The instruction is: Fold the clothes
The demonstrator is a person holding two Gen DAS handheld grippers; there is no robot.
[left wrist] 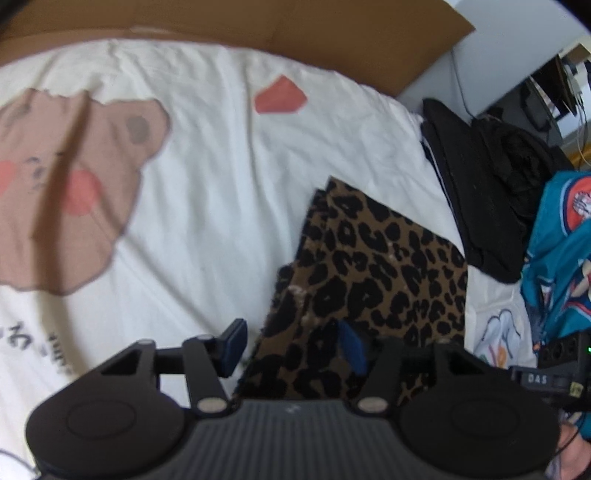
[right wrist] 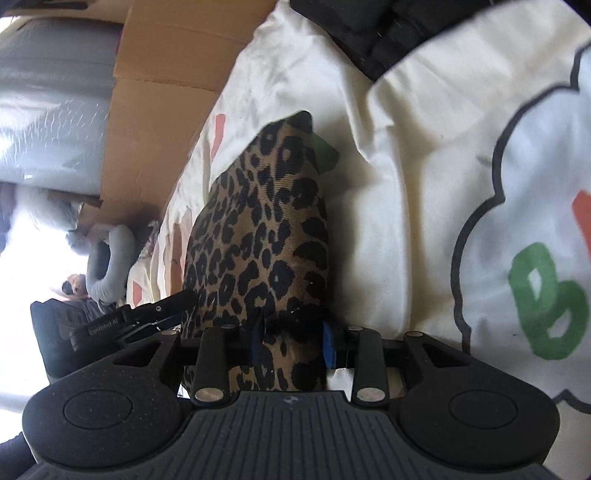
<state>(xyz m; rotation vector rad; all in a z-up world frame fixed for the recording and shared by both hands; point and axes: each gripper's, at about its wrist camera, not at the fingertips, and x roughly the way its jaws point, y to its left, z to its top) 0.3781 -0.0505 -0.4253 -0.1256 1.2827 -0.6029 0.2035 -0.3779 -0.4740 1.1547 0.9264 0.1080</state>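
Note:
A folded leopard-print garment (left wrist: 380, 266) lies on the white printed bed sheet (left wrist: 229, 155), right of a brown bear print. My left gripper (left wrist: 293, 345) hovers at its near left corner. The jaws stand open: the left pad (left wrist: 234, 343) is over bare sheet, clear of the cloth, and the right pad (left wrist: 352, 345) is over the fabric. In the right wrist view the same garment (right wrist: 258, 229) runs away from me, and its near end fills the gap of my right gripper (right wrist: 291, 345), whose blue pads (right wrist: 328, 349) press on it from both sides.
A pile of black clothes (left wrist: 487, 192) and a teal printed garment (left wrist: 561, 258) lie to the right on the bed. Cardboard (left wrist: 258, 22) lines the far edge. The left tool's black housing (right wrist: 122, 317) shows beside the garment. A person's grey sleeve (right wrist: 110, 258) is far off.

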